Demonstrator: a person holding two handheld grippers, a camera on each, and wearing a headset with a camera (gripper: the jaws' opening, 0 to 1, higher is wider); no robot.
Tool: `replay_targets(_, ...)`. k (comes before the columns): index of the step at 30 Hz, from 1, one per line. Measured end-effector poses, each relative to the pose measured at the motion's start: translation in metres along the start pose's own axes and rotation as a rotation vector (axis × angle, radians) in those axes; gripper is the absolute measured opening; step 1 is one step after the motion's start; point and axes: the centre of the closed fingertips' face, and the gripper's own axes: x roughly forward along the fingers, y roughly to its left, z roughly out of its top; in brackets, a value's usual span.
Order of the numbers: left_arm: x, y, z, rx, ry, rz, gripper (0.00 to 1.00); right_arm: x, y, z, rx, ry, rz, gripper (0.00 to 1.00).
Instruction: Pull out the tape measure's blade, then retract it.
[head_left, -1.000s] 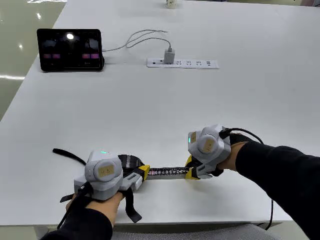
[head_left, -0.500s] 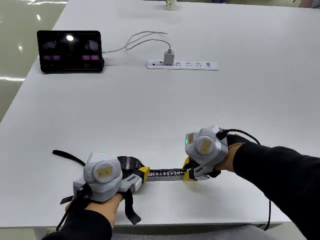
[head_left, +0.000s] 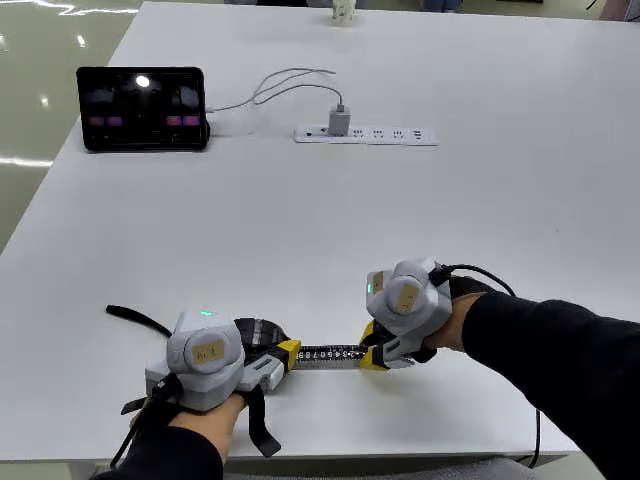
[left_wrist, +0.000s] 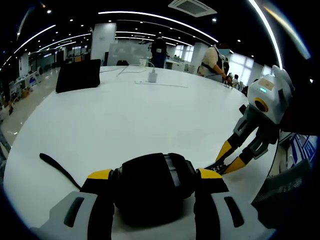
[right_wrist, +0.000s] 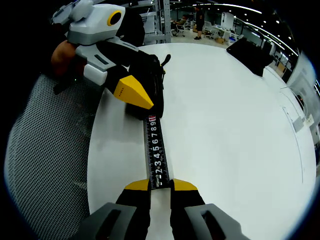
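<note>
Lying close to the front edge of the white table (head_left: 300, 230), left of its middle, the tape measure (head_left: 258, 332) is held by its black case, which is clamped between the yellow-tipped jaws of the left gripper (head_left: 285, 358). A short length of the blade (head_left: 325, 353) is drawn out flat along the front edge, its printed numbers turned upward. The blade's free end is pinched between the closed jaws of the right gripper (head_left: 368, 358), which is set a little to the right of the case. A black strap (head_left: 135, 315) is seen trailing on the surface from behind the left gripper. A dark tablet (head_left: 142, 108) is propped up near the left edge, and a white power strip (head_left: 370, 133) is laid beyond the table's middle, well apart from the grippers.
</note>
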Motion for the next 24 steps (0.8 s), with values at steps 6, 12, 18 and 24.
replay_targets(6,0.0,0.0,0.0,0.003,0.0,0.0,0.6,0.002,0.001,0.004,0.009,-0.009,0.003,0.11)
replay_targets(12,0.0,0.0,0.0,0.004,0.002,-0.001,0.6,0.003,0.002,0.008,0.015,-0.016,0.004,0.11)
replay_targets(18,0.0,0.0,0.0,0.004,0.001,-0.001,0.6,0.006,0.004,0.013,-0.005,-0.005,-0.006,0.11)
replay_targets(24,0.0,0.0,0.0,0.003,0.003,-0.003,0.6,0.01,0.005,0.02,-0.011,-0.012,-0.007,0.11)
